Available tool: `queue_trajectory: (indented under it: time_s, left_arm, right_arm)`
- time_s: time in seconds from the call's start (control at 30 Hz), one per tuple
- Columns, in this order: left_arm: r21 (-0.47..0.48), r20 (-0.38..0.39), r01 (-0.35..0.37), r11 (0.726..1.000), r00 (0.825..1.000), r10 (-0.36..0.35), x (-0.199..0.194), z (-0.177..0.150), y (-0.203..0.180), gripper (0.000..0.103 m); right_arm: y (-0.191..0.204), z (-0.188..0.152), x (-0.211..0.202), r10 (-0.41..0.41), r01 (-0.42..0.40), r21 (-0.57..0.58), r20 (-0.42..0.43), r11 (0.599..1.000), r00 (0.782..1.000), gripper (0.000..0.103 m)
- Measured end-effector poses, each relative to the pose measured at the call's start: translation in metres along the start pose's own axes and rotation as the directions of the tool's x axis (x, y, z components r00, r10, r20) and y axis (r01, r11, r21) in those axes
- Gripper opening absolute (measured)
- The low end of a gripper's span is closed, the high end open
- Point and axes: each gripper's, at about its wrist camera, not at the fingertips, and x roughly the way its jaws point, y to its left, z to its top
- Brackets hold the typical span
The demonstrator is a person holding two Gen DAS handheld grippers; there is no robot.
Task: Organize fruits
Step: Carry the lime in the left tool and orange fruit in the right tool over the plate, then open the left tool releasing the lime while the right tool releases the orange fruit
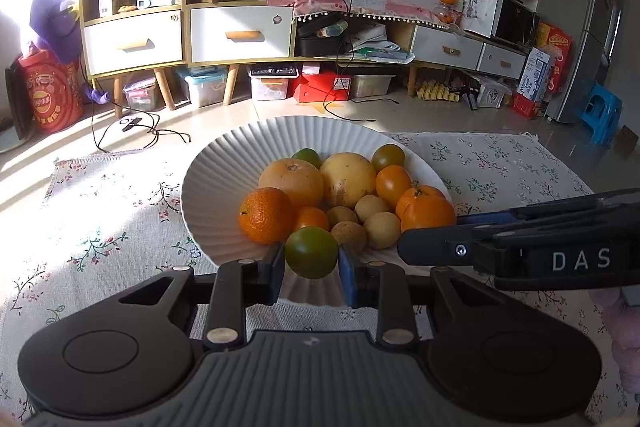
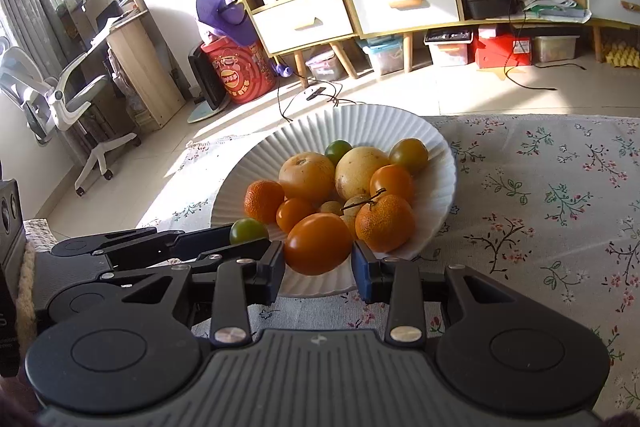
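— Sunlit floor and low cabinets lie beyond the flowered tabletop [image 1: 100, 227], and we work at the white ribbed plate [image 1: 224, 163] heaped with fruit.

— Our left tool [image 1: 312, 261] is closed on a green tomato [image 1: 311, 253] at the plate's near rim; our right tool [image 2: 318, 259] grips an orange tomato [image 2: 318, 243] just beside it.

— So we judge both fruits are mid-carry: arriving or leaving, we cannot tell.

— Next we need a steady move, keeping each tool clear of the other and of the pile.
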Motion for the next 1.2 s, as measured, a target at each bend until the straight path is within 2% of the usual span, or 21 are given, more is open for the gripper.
queue_trajectory:
  time_s: [0.4,0.5,0.63,0.73,0.8,0.87,0.93,1.13,1.2]
  left_arm:
    - [0.018,-0.008,0.011,1.0,1.0,-0.011,0.004,-0.002,0.003,0.014]
    - [0.014,-0.009,0.021,1.0,1.0,-0.021,0.002,-0.002,0.004,0.018]
    - [0.003,-0.009,0.014,1.0,1.0,-0.014,-0.003,-0.001,0.004,0.03]
    - [-0.01,-0.01,0.014,1.0,1.0,-0.014,-0.01,-0.001,0.004,0.048]
    - [-0.016,-0.009,0.01,1.0,1.0,-0.01,-0.015,-0.001,0.002,0.057]
    - [-0.029,-0.019,0.003,1.0,1.0,-0.004,-0.022,-0.001,-0.001,0.074]
    - [-0.036,-0.018,0.0,0.999,1.0,0.0,-0.029,-0.003,-0.004,0.078]
    - [-0.037,-0.032,-0.05,0.998,0.998,0.049,-0.047,-0.005,-0.014,0.092]
    - [-0.045,-0.039,-0.073,0.996,0.997,0.071,-0.055,-0.006,-0.017,0.093]
  right_arm:
    - [-0.004,0.0,0.008,-0.003,0.003,-0.004,-0.02,1.0,1.0,0.033]
    - [-0.002,0.0,0.007,-0.003,0.003,0.002,-0.016,1.0,1.0,0.035]
    - [-0.001,0.002,0.001,0.015,-0.015,0.017,-0.006,1.0,1.0,0.043]
    - [-0.001,0.004,-0.007,0.021,-0.021,0.021,0.008,1.0,1.0,0.046]
    - [-0.001,0.003,-0.012,0.013,-0.014,0.019,0.018,1.0,1.0,0.054]
    - [-0.001,0.002,-0.018,0.003,-0.003,0.016,0.029,1.0,1.0,0.062]
    - [0.0,0.001,-0.023,-0.013,0.012,0.021,0.03,1.0,0.999,0.07]
    - [0.005,-0.002,-0.039,-0.057,0.056,0.018,0.056,0.998,0.997,0.082]
    - [0.01,-0.004,-0.043,-0.096,0.096,-0.009,0.055,0.995,0.994,0.085]
